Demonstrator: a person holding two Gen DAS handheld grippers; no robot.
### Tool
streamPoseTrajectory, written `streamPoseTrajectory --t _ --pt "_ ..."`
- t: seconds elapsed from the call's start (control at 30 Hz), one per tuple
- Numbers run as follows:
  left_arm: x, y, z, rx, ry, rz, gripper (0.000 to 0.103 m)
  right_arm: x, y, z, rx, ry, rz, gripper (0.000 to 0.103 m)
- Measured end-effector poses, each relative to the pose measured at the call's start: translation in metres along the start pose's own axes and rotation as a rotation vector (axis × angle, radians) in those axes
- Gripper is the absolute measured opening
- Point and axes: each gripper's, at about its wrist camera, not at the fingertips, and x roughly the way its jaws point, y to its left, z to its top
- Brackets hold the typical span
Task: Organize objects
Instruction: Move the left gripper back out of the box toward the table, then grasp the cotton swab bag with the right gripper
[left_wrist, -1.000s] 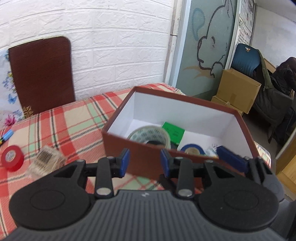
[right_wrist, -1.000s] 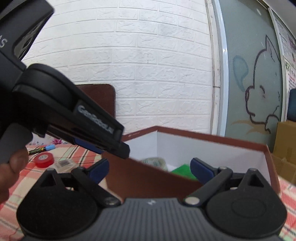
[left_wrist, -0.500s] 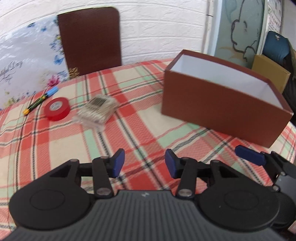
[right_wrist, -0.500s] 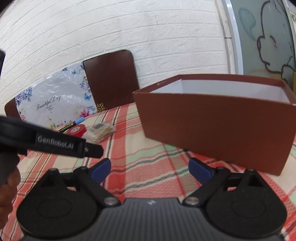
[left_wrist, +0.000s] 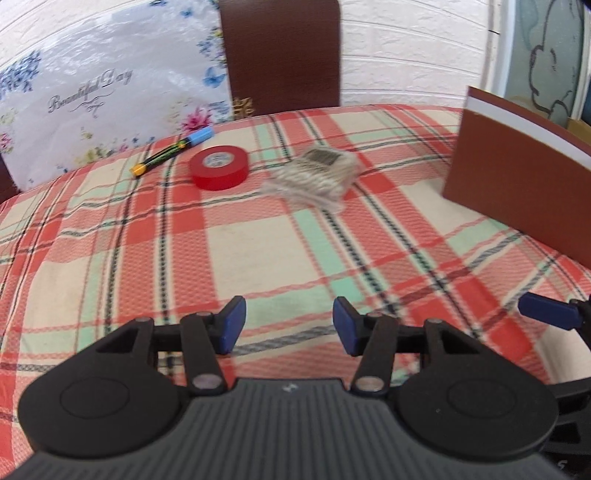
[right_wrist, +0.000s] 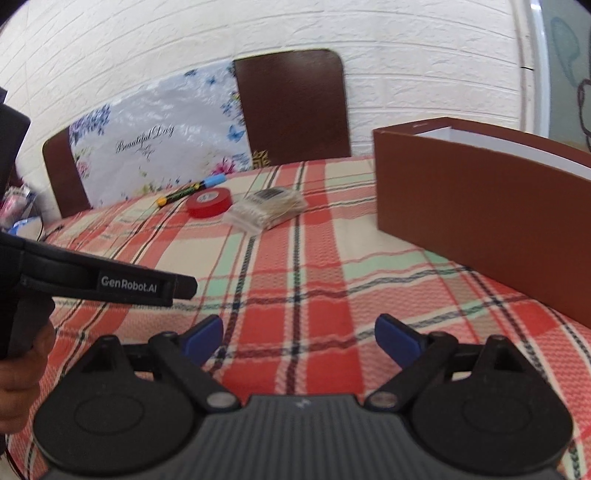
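The left gripper (left_wrist: 288, 325), jaws opening, and the wide-open right gripper (right_wrist: 299, 341) hold nothing. The clear packet (left_wrist: 314, 177), upper centre, beside the red tape roll (left_wrist: 219, 166), looks light, soft and slippery; grip across its narrow sides.

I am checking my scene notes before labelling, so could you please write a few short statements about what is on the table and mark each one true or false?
1. The red tape roll lies on the tablecloth between the marker and the clear packet. True.
2. The marker stands upright. False: it lies flat.
3. The brown box stands to the right of the packet in the right wrist view. True.
4. The left gripper holds the tape roll. False: its jaws are opening with nothing between them.
5. The right gripper grips the box. False: its jaws are open and empty.
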Motion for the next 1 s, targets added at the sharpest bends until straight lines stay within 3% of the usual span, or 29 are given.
streamPoseTrajectory --t 0.2,0.4,0.5,0.57,0.7,0.83,0.97,1.0 --pt "0.017 0.046 -0.006 -0.097 0.009 0.046 0.054 0.024 0.017 -0.001 -0.07 0.079 0.01 0.095" --pt "0.022 0.079 -0.011 -0.118 -0.066 0.112 0.058 0.049 0.027 0.015 -0.121 0.105 0.011 0.096" --pt "0.025 0.094 -0.019 -0.117 -0.13 0.143 0.065 0.071 0.028 0.027 -0.138 0.102 -0.003 0.098" --pt "0.025 0.104 -0.021 -0.163 -0.152 0.11 0.067 0.087 0.03 0.037 -0.136 0.094 -0.013 0.098" --pt "0.026 0.099 -0.024 -0.145 -0.171 0.119 0.07 0.123 0.025 0.067 -0.056 0.059 0.015 0.1" --pt "0.028 0.101 -0.025 -0.157 -0.176 0.105 0.072 0.16 0.017 0.094 0.125 0.054 0.088 0.103" --pt "0.028 0.101 -0.026 -0.159 -0.178 0.104 0.073 0.192 0.025 0.106 0.144 0.03 -0.006 0.099" --pt "0.028 0.102 -0.026 -0.161 -0.178 0.103 0.074 0.197 0.029 0.108 0.126 0.027 -0.033 0.09"
